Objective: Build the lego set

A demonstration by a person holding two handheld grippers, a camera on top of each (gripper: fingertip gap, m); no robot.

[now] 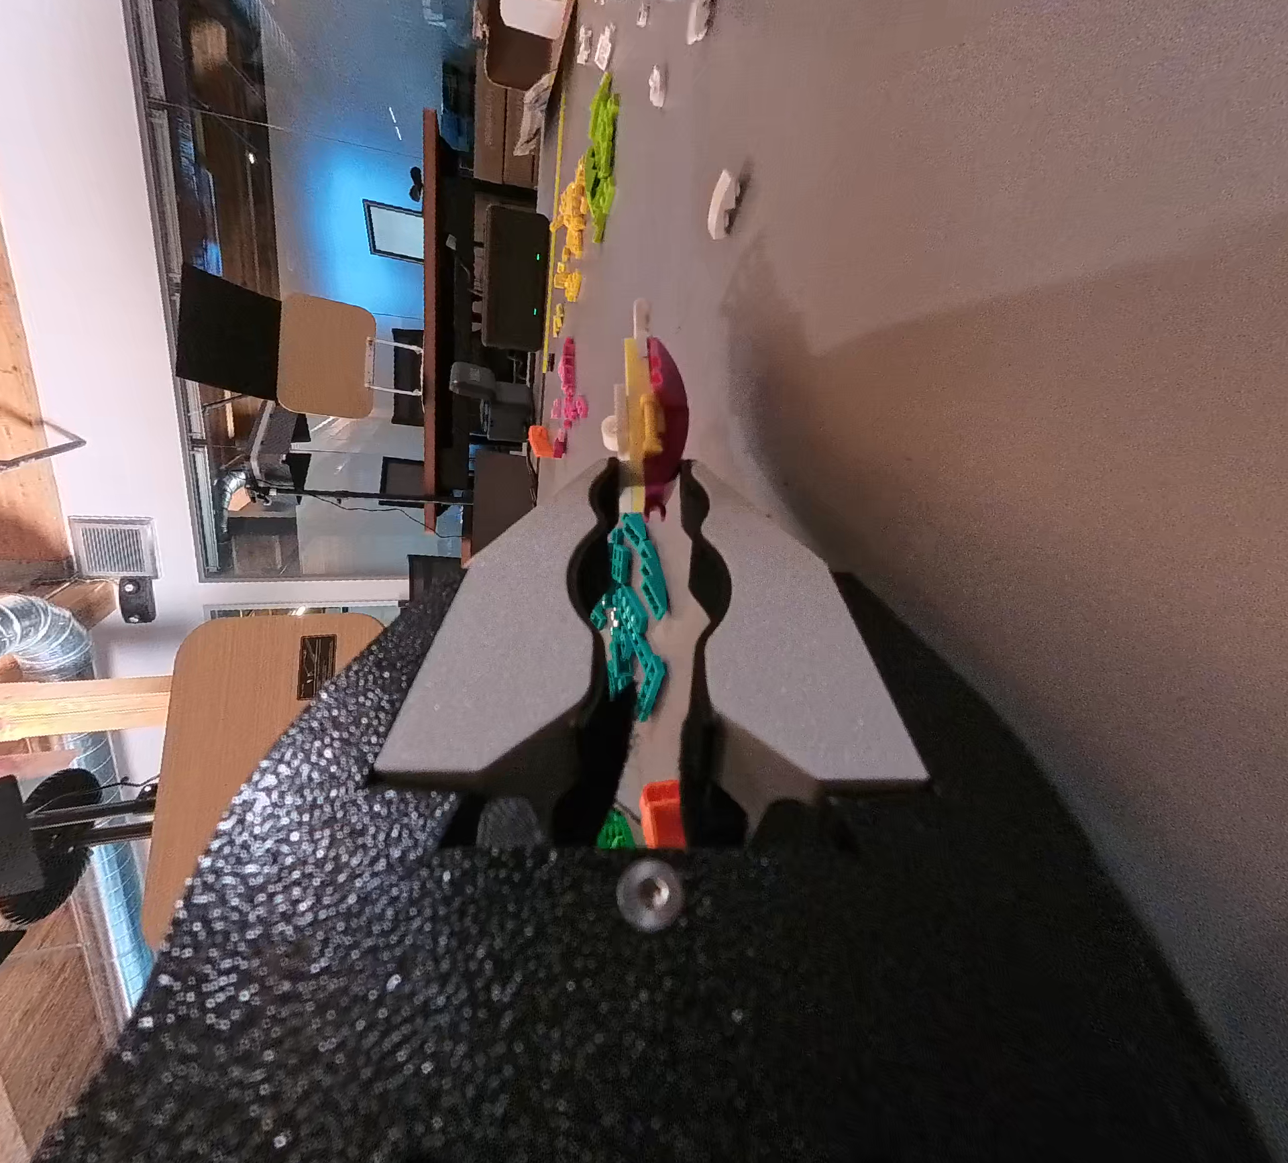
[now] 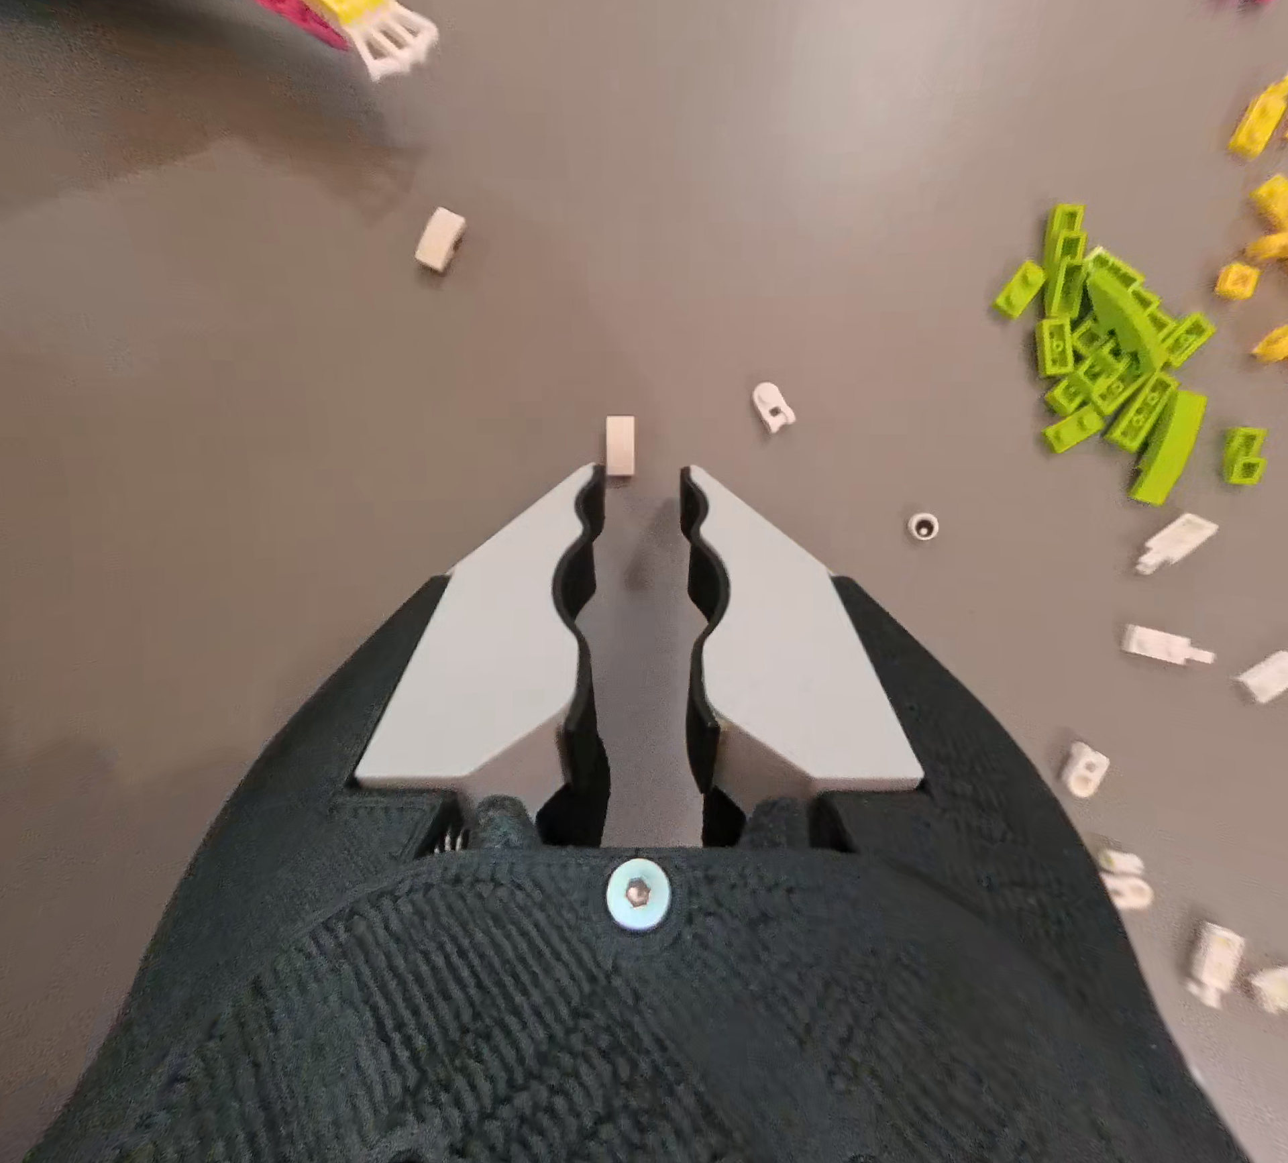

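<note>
Here, the left gripper (image 1: pixel 648 467) clamps a magenta-and-yellow lego assembly (image 1: pixel 655 412), while the right gripper (image 2: pixel 638 471) hovers part-open and empty just behind a small white brick (image 2: pixel 619 445) on the grey table (image 2: pixel 627 154).

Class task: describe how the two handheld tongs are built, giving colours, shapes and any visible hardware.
Both look alike. The left tongs and right tongs each have a rough, speckled black body, two pale grey wedge-shaped fingers with wavy black inner pads, and one silver screw at the centre. A small spring shows beside the right one's fingers. No cables or sleeves show.
</note>
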